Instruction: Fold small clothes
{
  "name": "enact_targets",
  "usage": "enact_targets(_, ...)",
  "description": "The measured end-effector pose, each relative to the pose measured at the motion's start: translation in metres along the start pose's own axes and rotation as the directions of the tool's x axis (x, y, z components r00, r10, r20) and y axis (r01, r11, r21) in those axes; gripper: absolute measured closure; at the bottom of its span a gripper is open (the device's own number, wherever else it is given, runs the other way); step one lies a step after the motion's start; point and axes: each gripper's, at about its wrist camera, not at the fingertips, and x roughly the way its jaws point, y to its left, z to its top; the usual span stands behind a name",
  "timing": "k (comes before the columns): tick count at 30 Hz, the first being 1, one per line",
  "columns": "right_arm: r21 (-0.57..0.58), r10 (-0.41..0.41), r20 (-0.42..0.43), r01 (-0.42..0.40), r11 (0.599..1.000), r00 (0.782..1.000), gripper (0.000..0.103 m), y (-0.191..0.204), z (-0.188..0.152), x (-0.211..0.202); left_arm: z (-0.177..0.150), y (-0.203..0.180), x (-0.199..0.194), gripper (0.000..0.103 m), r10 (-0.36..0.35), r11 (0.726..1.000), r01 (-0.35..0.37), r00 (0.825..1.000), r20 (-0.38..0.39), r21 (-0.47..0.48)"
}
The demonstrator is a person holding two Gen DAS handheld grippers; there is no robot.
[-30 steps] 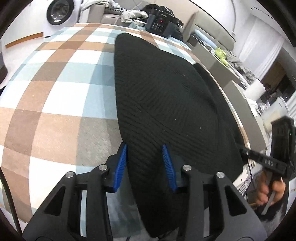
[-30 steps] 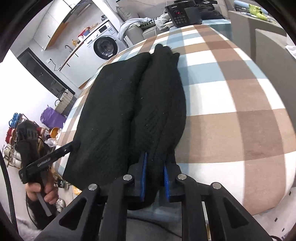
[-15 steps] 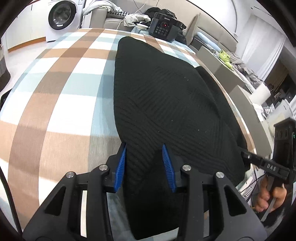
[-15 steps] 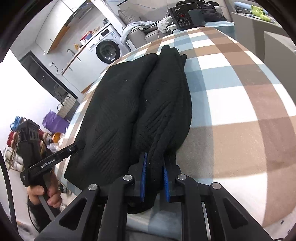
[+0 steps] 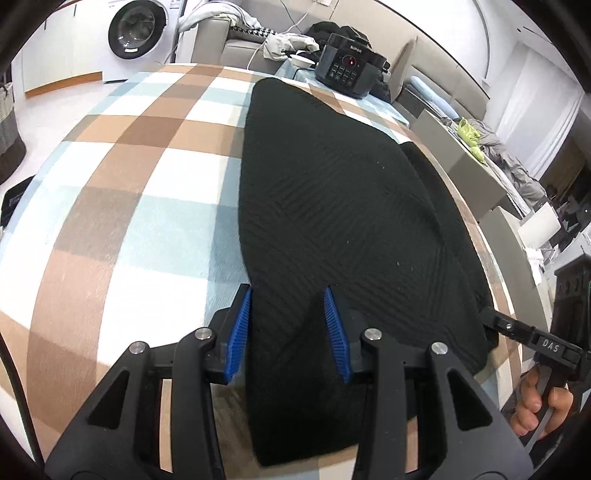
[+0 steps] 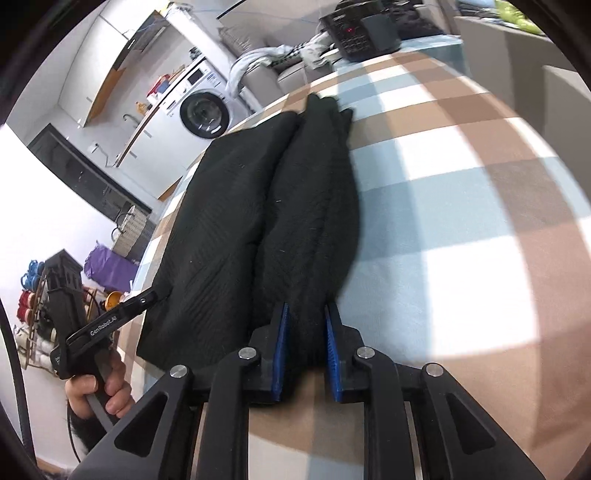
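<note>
The left gripper (image 5: pixel 287 334) and right gripper (image 6: pixel 305 349) (jaws opening) each pinched the black knit garment's (image 5: pixel 343 206) near hem, which hid the checked worktop (image 5: pixel 122 206) beneath.

Bright even daylight, fisheye-warped, slight blur

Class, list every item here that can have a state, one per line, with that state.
black knit garment: lying flat, partly folded, near edge in both grippers
left gripper: cloth between its pads
right gripper: opening, cloth between its pads
washing machine: door closed
cooker: display lit
</note>
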Motion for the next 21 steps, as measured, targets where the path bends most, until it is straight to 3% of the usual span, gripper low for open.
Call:
enact_targets(4,0.011,0.022,-0.004,-0.022,1.0,1.0,0.084,-0.004,-0.017,-0.021,-0.011,0.008,-0.011,0.067,-0.005,1.0,0.006,1.0,0.004,-0.026)
enact_targets(8,0.006,0.09,-0.034,-0.09,0.996,0.995,0.073,0.004,-0.025,-0.016,-0.017,0.007,-0.017,0.067,-0.011,1.0,0.011,1.0,0.005,-0.017)
enact_targets(13,-0.065,0.094,-0.063,-0.098,0.993,0.994,0.072,0.019,-0.027,-0.014,-0.028,0.004,-0.028,0.067,-0.006,1.0,0.006,1.0,0.005,-0.003)
enact_targets(16,-0.146,0.034,-0.047,-0.041,0.988,0.998,0.072,0.026,-0.028,-0.011,-0.031,0.002,-0.03,0.067,-0.013,1.0,0.013,1.0,0.004,-0.002)
enact_targets(18,-0.158,0.013,-0.023,-0.016,0.987,1.0,0.077,0.027,-0.023,-0.003,-0.032,0.0,-0.028,0.067,-0.009,1.0,0.009,1.0,0.002,0.001)
enact_targets(19,-0.151,0.011,-0.011,-0.012,0.988,1.0,0.09,0.025,-0.019,0.0,-0.032,-0.001,-0.027,0.067,-0.007,1.0,0.007,1.0,-0.001,0.002)
enact_targets(21,-0.111,0.017,0.01,-0.016,0.994,1.0,0.094,0.02,-0.014,0.0,-0.032,-0.003,-0.029,0.067,-0.007,1.0,0.007,1.0,0.002,0.009)
